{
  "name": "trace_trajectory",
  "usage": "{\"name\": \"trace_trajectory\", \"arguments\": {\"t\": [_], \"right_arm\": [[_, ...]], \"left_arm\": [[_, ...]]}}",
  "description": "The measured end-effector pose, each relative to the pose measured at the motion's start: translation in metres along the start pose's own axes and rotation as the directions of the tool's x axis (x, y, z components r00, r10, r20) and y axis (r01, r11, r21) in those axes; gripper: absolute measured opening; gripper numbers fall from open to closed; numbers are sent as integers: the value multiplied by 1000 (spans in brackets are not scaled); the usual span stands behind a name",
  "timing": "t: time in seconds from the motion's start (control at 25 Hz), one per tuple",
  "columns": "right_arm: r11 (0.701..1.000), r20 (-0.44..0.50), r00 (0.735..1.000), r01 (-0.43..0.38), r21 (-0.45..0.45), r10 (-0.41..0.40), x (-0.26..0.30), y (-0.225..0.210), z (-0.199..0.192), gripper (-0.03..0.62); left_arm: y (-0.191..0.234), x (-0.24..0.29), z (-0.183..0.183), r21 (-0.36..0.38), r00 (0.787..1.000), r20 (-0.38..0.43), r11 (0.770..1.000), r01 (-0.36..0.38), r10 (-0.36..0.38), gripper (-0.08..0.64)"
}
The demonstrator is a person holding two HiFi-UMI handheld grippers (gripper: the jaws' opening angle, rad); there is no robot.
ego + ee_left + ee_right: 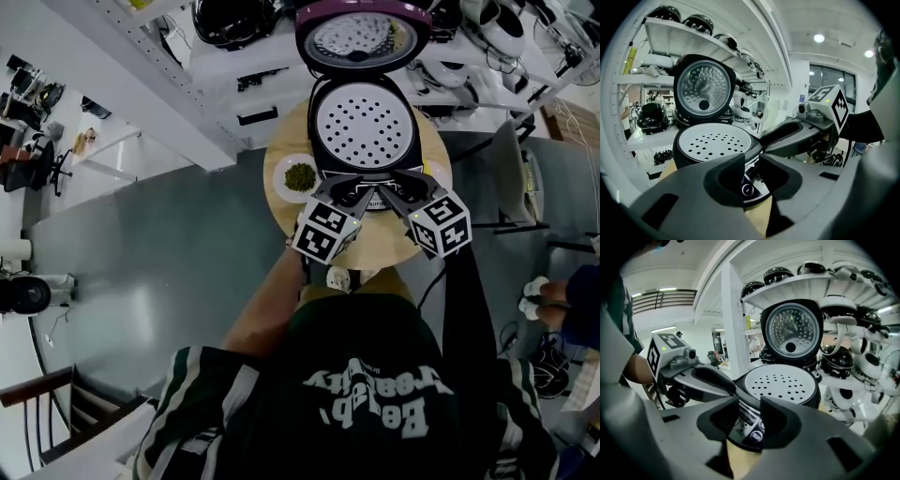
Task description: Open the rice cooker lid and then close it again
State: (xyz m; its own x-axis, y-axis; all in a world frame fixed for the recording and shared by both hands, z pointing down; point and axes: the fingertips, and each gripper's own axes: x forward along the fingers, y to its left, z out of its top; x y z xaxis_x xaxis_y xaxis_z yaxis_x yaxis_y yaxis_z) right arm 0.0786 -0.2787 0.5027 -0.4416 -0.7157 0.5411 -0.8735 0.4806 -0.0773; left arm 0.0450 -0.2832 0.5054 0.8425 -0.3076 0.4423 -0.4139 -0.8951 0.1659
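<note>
My left gripper (352,194) and right gripper (394,190) hold jaws apart, pinching nothing; the rice cooker (364,127), lid (361,36) up, stands just ahead.

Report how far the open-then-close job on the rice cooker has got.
Done: the lid stands raised open, baring the perforated tray underneath. In hand: the left tool and right tool both sit low at the cooker's front panel, jaws apart and gripping nothing. Left: bringing the lid back down until it shuts.
</note>
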Motion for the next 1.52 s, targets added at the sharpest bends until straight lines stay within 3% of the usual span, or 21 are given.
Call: {"name": "trace_trajectory", "arguments": {"t": [0.24,0.44,0.56,0.72,1.0,1.16,1.24,1.36,1.52], "right_arm": [[1000,19,1000,-25,11,24,-1,-4,2,132],[993,69,994,-86,80,81,-6,-4,7,175],[998,126,991,-58,35,53,-13,-17,31,180],[999,225,974,-24,-29,30,-21,-44,86,234],[993,375,926,77,-91,-37,-43,-98,178,271],[986,427,902,121,-119,-59,-49,-131,222,290],[983,439,897,128,-128,-60,-46,-146,239,288],[979,450,890,151,-133,-76,-42,-166,262,273],[975,468,880,169,-142,-84,-40,-188,288,278]], "left_arm": [[1,1,2,-27,1000,12,1000,-10,11,84],[-6,-2,2,54,1000,11,999,-1,1,176],[5,-10,19,48,998,62,999,-27,24,195],[33,-20,62,46,988,134,995,-87,81,202],[74,-37,169,101,938,304,974,-204,165,216],[104,-50,225,71,878,419,956,-284,230,218],[119,-51,245,49,860,443,951,-306,253,218],[140,-52,267,59,844,454,936,-348,285,221],[160,-50,294,83,841,455,926,-367,293,253]]}}
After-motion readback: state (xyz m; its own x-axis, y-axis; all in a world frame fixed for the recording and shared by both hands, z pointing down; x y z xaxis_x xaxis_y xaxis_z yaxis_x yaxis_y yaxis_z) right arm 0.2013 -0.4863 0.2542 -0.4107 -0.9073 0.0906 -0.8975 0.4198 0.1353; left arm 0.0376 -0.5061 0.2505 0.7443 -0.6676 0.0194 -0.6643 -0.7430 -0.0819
